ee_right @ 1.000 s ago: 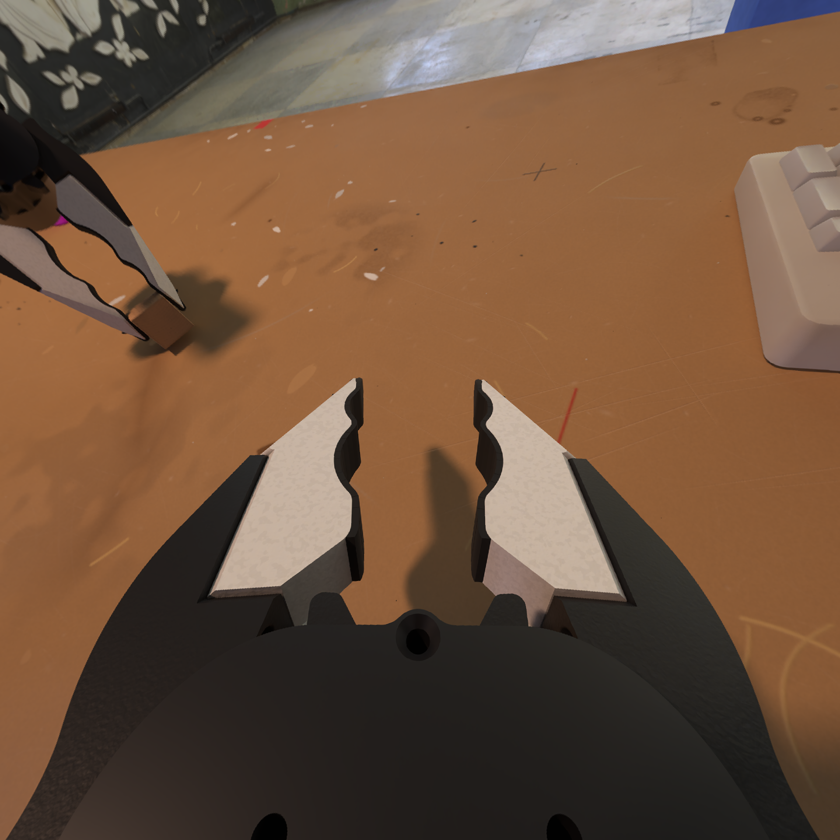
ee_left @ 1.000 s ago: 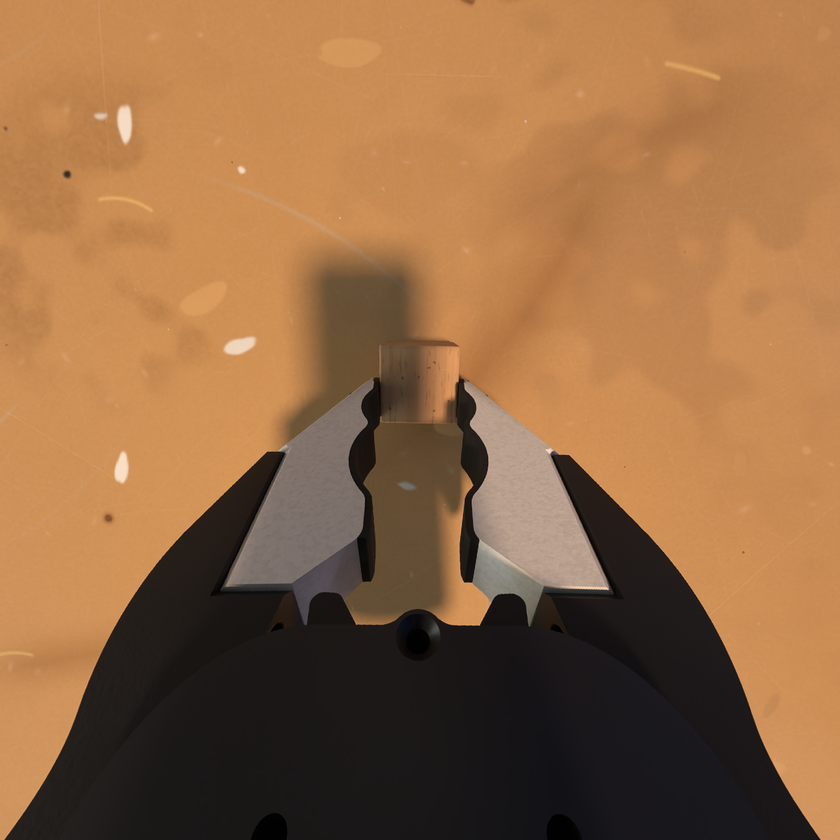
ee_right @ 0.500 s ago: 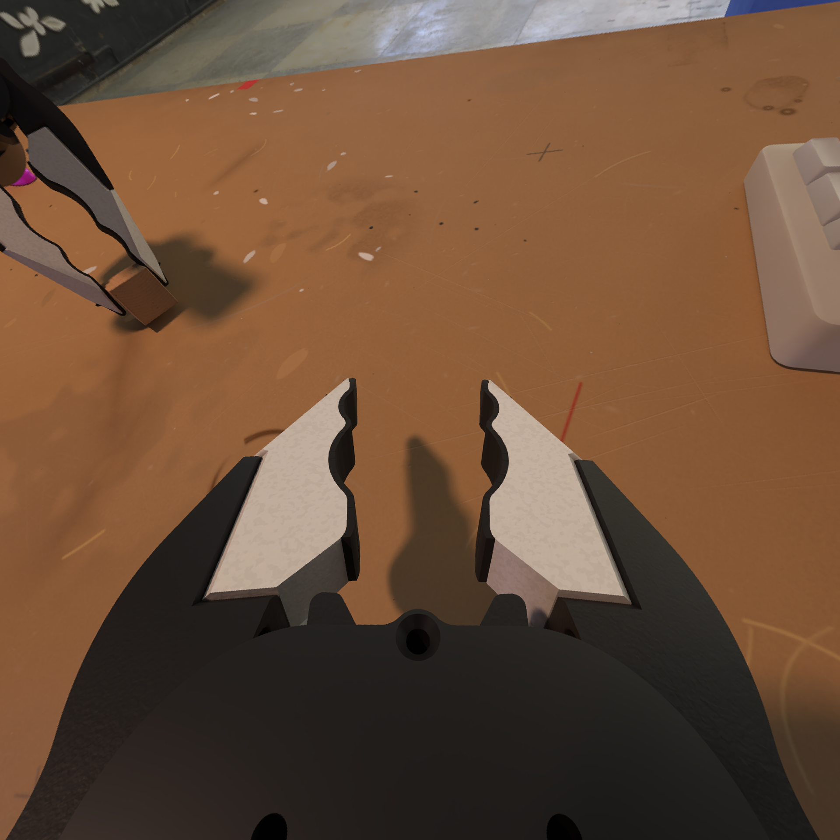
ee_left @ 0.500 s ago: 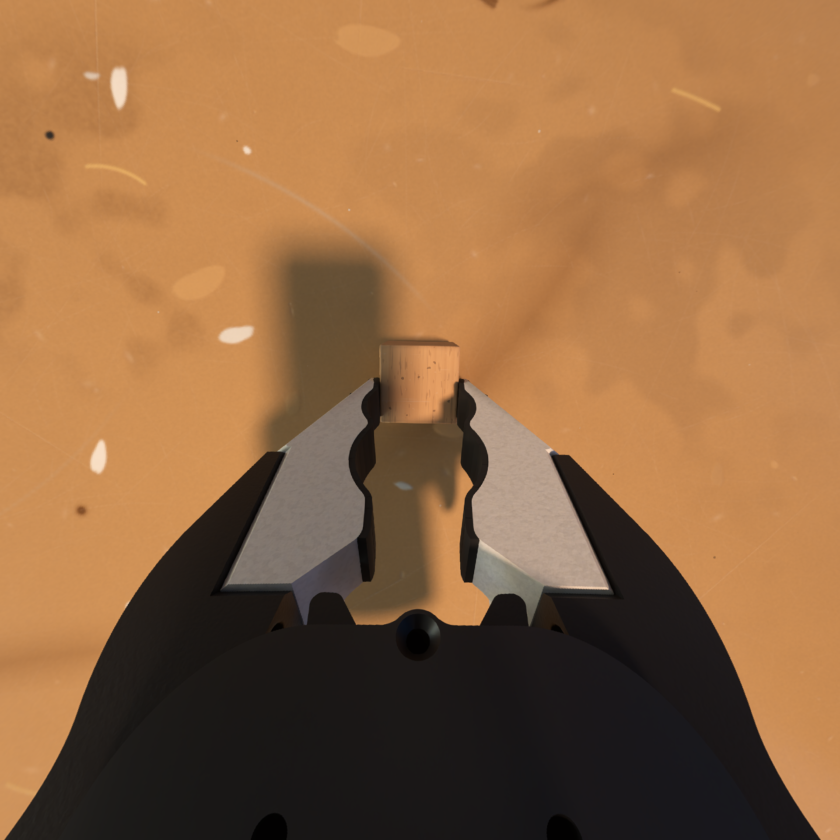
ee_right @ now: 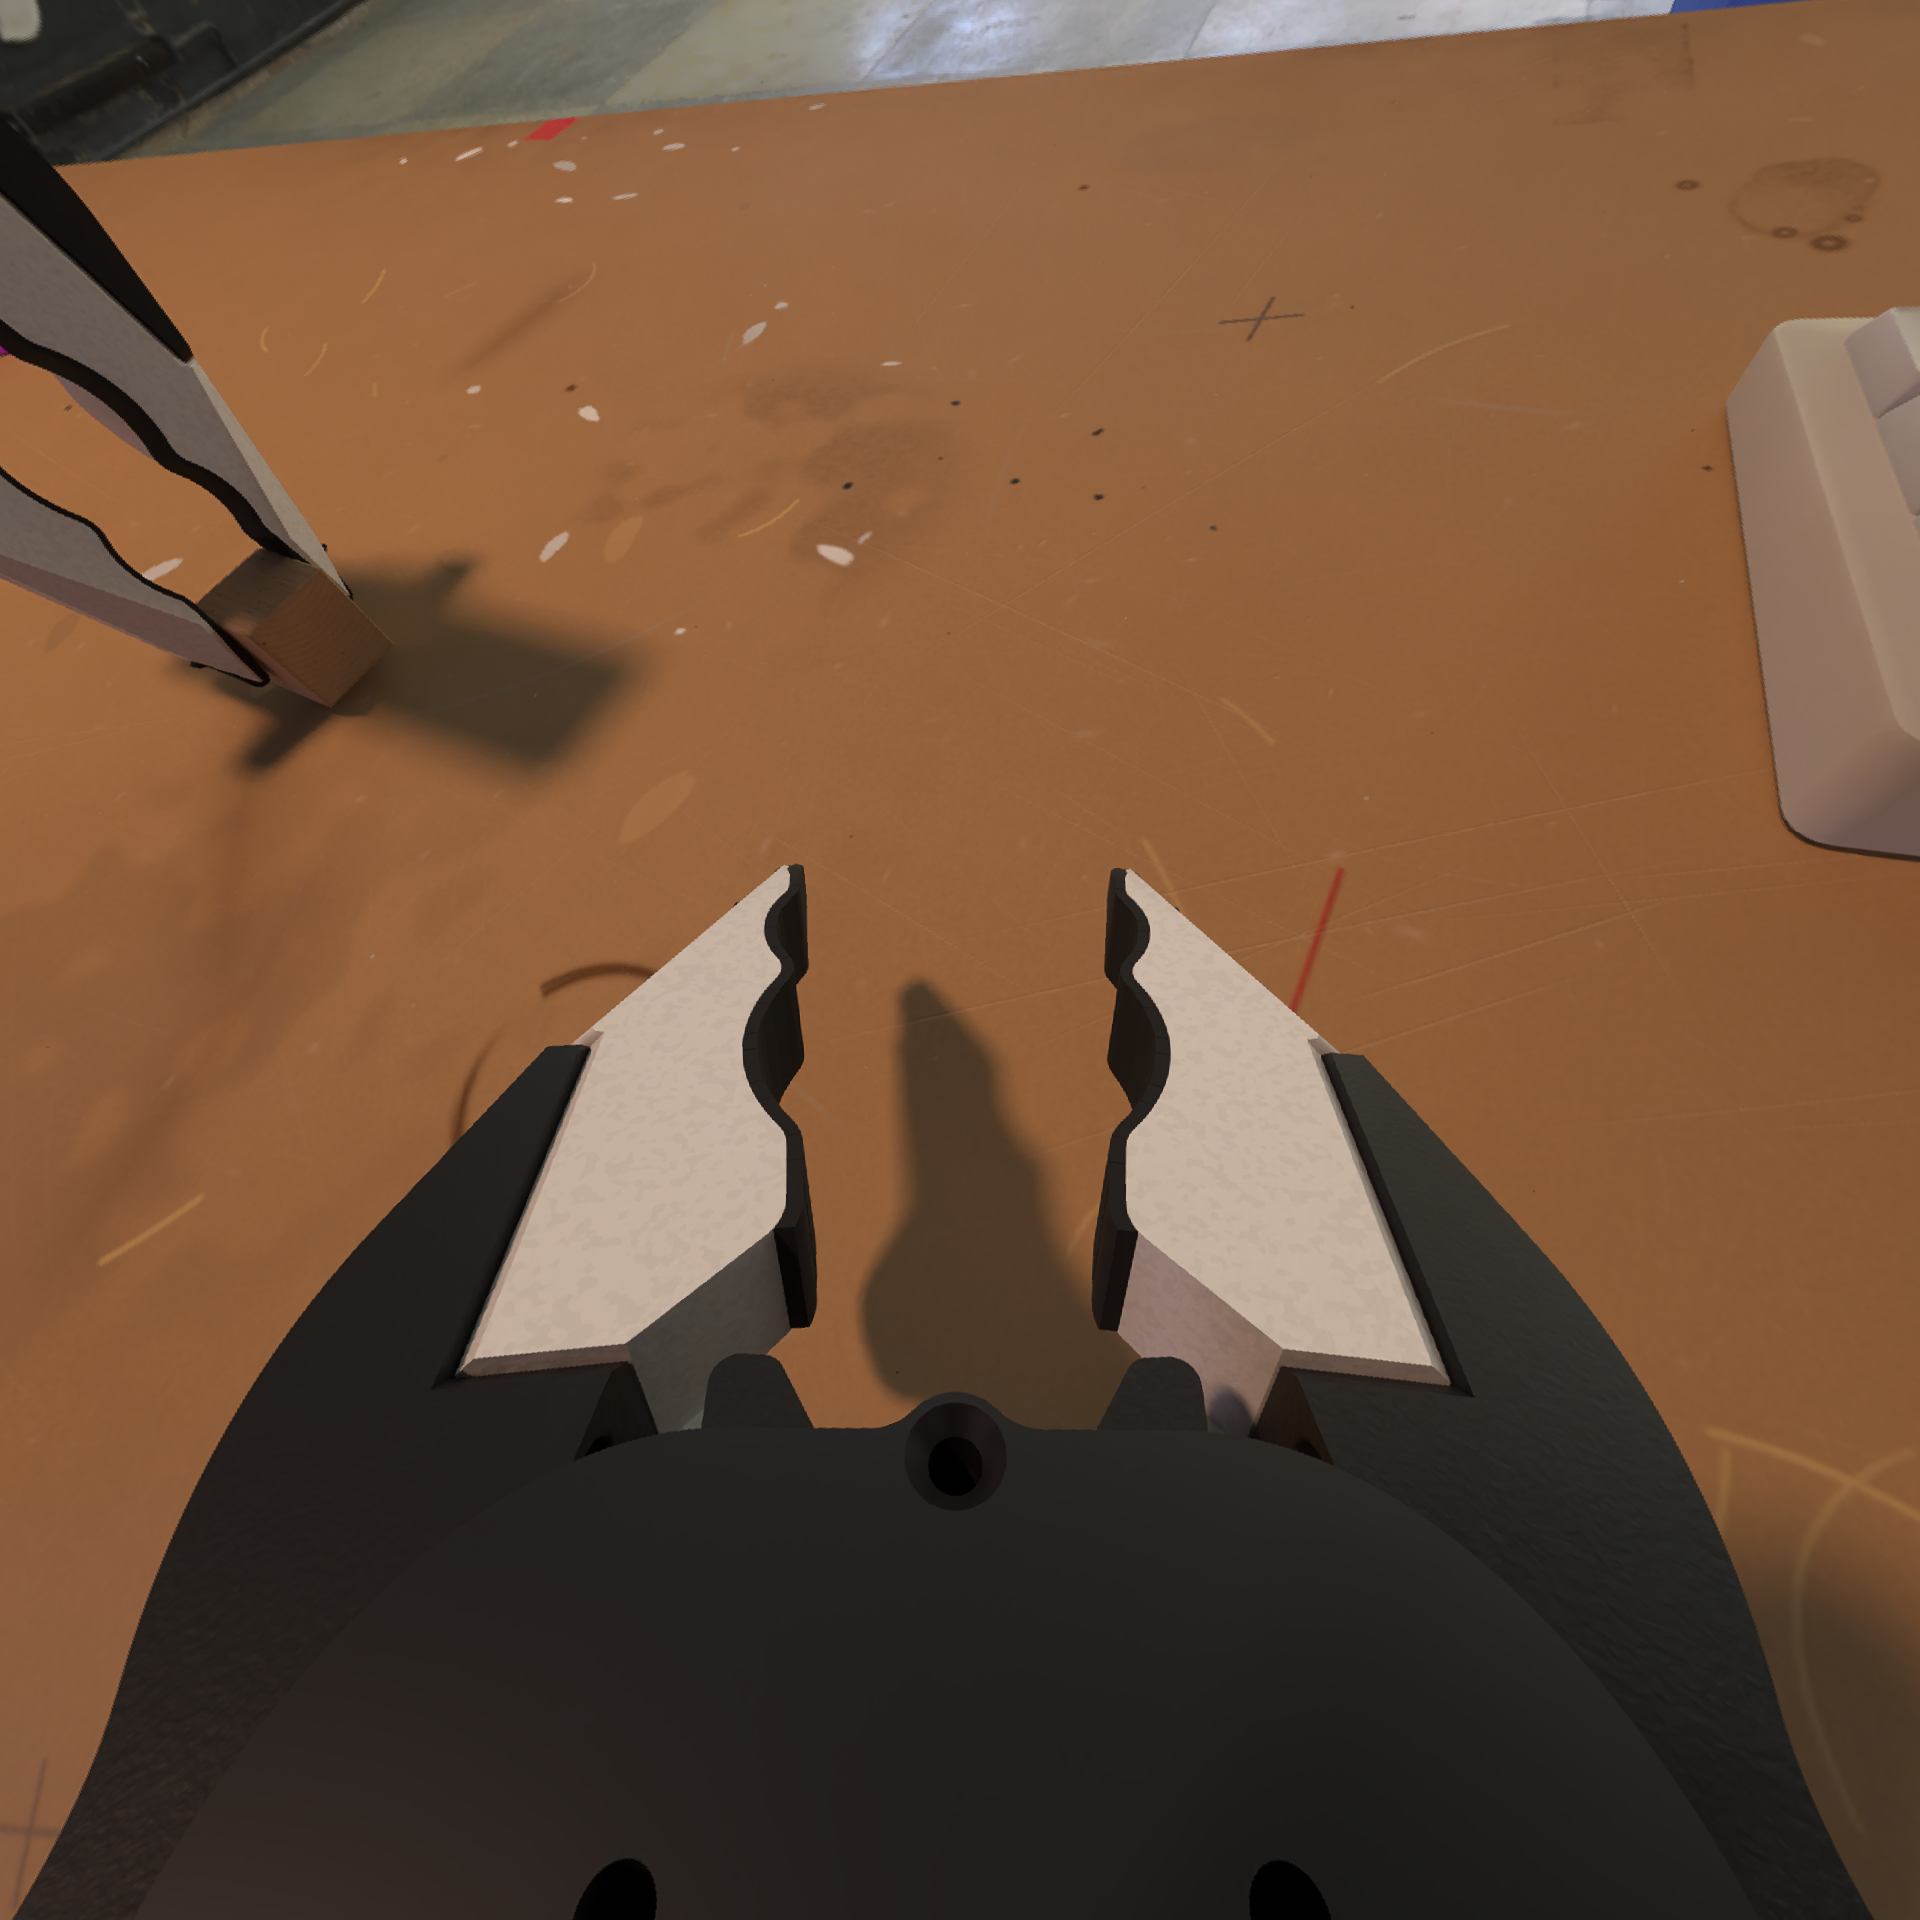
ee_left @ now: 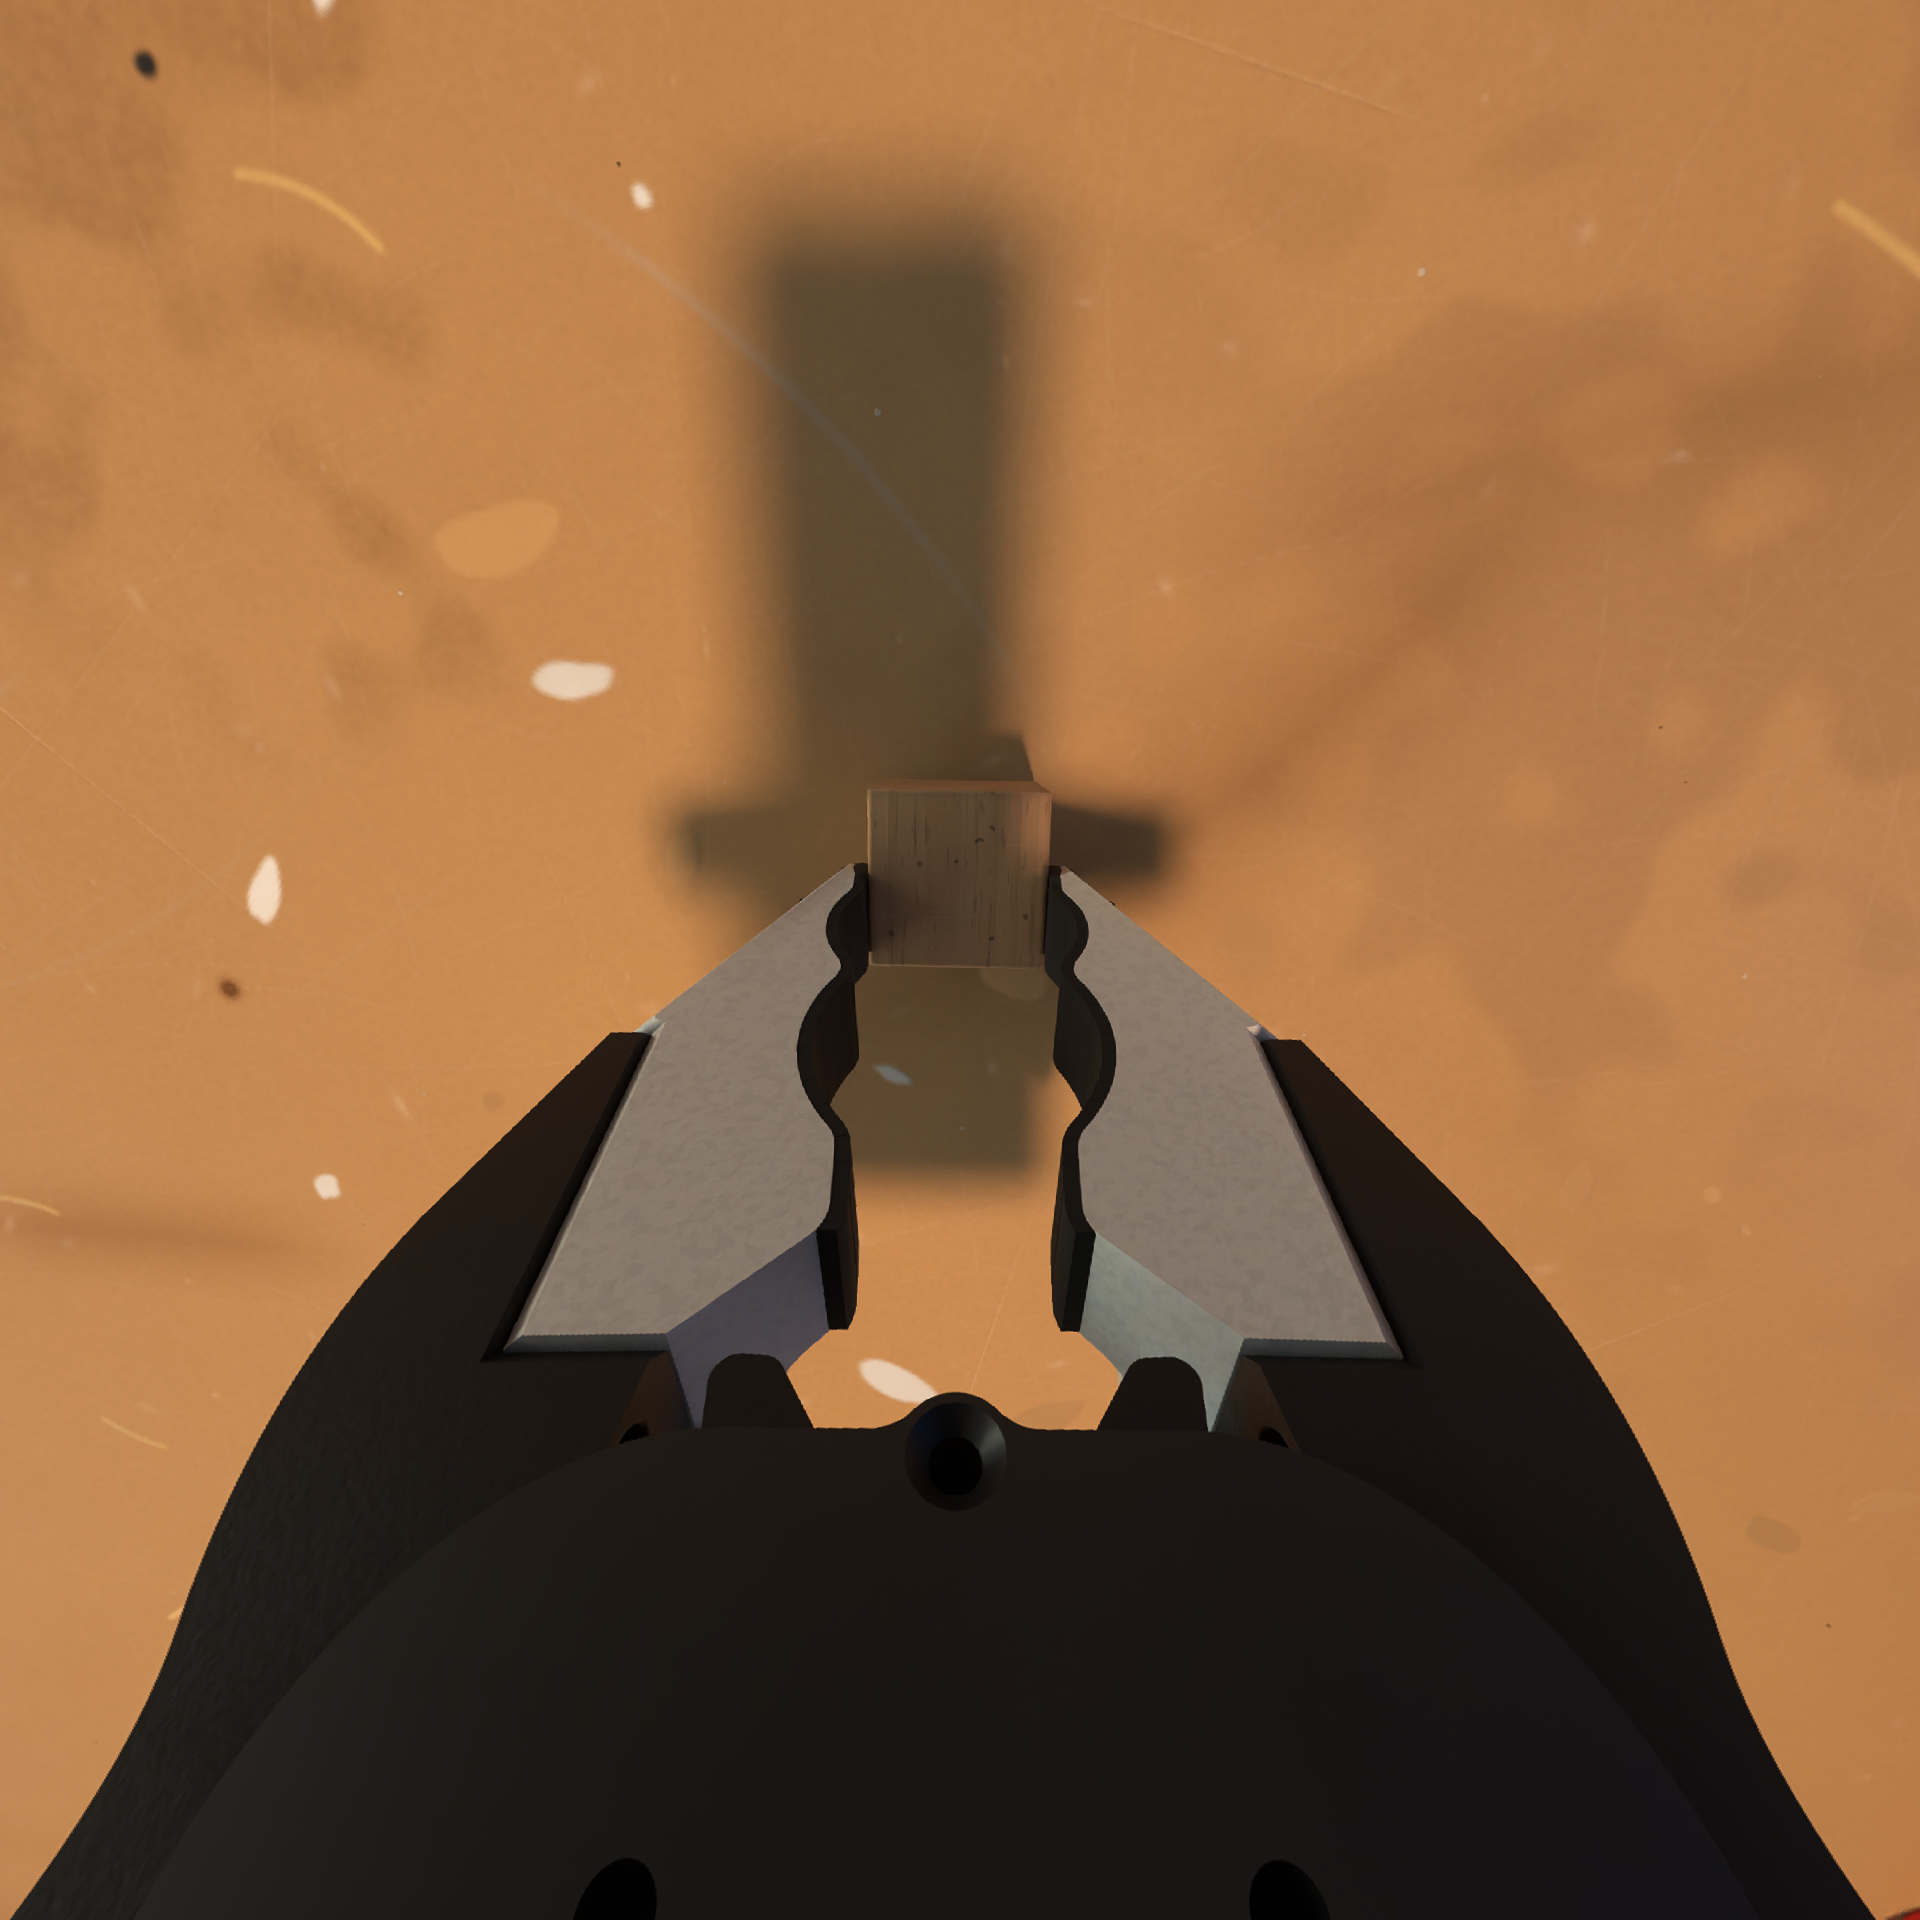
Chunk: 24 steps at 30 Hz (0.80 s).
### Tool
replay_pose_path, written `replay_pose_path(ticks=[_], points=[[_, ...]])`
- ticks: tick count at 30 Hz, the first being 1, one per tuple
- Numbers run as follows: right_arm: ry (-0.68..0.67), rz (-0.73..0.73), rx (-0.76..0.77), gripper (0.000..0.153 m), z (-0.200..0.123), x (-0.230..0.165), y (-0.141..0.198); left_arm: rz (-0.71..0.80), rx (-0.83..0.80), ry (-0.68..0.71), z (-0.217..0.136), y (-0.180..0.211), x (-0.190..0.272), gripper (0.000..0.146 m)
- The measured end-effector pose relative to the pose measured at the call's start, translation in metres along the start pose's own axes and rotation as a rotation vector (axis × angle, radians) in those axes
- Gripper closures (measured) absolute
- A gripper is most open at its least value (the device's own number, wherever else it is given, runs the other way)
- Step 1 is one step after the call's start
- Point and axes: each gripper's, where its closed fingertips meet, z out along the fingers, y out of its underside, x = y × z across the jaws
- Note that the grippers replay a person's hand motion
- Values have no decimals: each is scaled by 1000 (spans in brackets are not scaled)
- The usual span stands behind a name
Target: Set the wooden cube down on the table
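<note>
A small light wooden cube (ee_left: 958,875) sits between the tips of my left gripper (ee_left: 956,906), which is shut on it and points down at the orange-brown table (ee_left: 1455,520). In the right wrist view the cube (ee_right: 301,634) shows at the far left, held in the left gripper (ee_right: 281,613) right at the table top, its shadow joined to it; I cannot tell if it touches. My right gripper (ee_right: 956,894) is open and empty, low over the table.
A pale grey keyboard-like block (ee_right: 1839,582) lies at the right edge of the right wrist view. The table's far edge (ee_right: 935,83) runs along the top, with grey floor beyond. Paint specks and scratches mark the table top.
My left gripper has come down with the cube; its shadow now meets the cube. The right gripper has opened a little wider and shifted slightly.
</note>
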Motion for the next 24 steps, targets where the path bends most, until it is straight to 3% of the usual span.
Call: replay_pose_path(ticks=[13,24], points=[[-8,-12,13,93,0,-2,-2,-44,20,-53,-2,7,-3,113],[-6,-35,-4,92,1,-2,0,-94,86,18,-8,5,-4,104]])
